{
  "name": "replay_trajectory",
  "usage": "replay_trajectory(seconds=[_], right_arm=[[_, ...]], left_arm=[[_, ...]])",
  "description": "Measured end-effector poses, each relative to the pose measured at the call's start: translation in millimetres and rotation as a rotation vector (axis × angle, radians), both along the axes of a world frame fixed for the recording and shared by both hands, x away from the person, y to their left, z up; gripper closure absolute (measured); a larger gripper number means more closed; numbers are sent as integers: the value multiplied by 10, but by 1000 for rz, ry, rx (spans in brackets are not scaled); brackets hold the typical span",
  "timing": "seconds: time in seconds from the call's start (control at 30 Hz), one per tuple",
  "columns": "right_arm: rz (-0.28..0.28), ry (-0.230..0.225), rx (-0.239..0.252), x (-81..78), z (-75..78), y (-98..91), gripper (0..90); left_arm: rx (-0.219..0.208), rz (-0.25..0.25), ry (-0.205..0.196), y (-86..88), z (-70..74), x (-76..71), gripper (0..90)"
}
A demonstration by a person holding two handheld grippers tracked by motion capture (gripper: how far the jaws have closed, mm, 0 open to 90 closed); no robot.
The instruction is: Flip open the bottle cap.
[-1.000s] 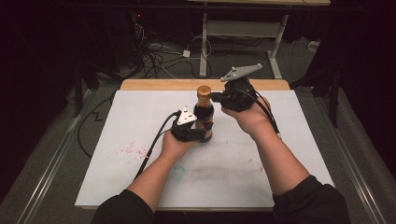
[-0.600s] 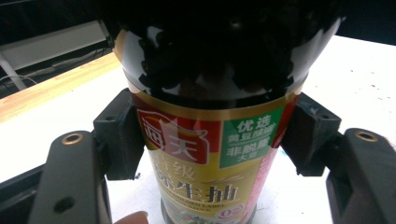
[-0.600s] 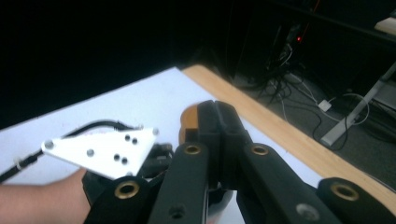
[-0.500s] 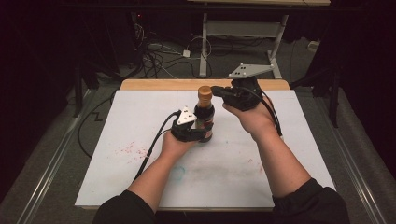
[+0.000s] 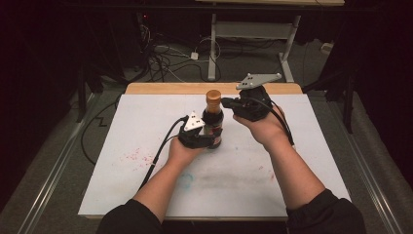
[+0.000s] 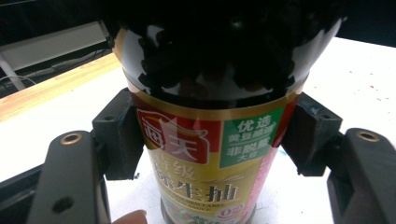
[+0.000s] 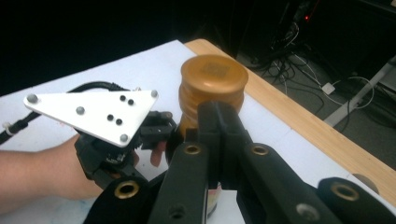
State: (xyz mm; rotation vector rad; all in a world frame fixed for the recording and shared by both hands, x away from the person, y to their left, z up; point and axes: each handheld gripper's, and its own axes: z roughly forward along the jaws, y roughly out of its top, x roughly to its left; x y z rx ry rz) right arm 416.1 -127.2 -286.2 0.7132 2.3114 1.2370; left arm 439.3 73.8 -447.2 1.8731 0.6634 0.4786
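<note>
bottle (image 6: 210, 154): glossy dark glass, shiny label | cap (image 7: 213, 79): matt plastic

White table (image 5: 122, 185), bare on all sides of the upright bottle (image 5: 213, 127), the sole obstacle on it. Left tool (image 5: 210, 141) blocks the bottle's near-left flank; right tool (image 5: 225, 102), jaws together, stands beside the cap (image 5: 213, 96), blocking its right.

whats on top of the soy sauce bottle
A golden-brown screw cap tops the bottle. The shut right gripper sits just in front of it, hiding the neck below.
</note>
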Motion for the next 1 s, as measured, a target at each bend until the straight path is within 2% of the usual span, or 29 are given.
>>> replay_trajectory(seconds=[0.6, 1.0], right_arm=[[8, 18, -43, 46, -18, 64, 900], [2, 25, -43, 54, -10, 63, 900]], left_arm=[[2, 2, -2, -4, 0, -5, 295], [3, 7, -2, -8, 2, -9, 295]])
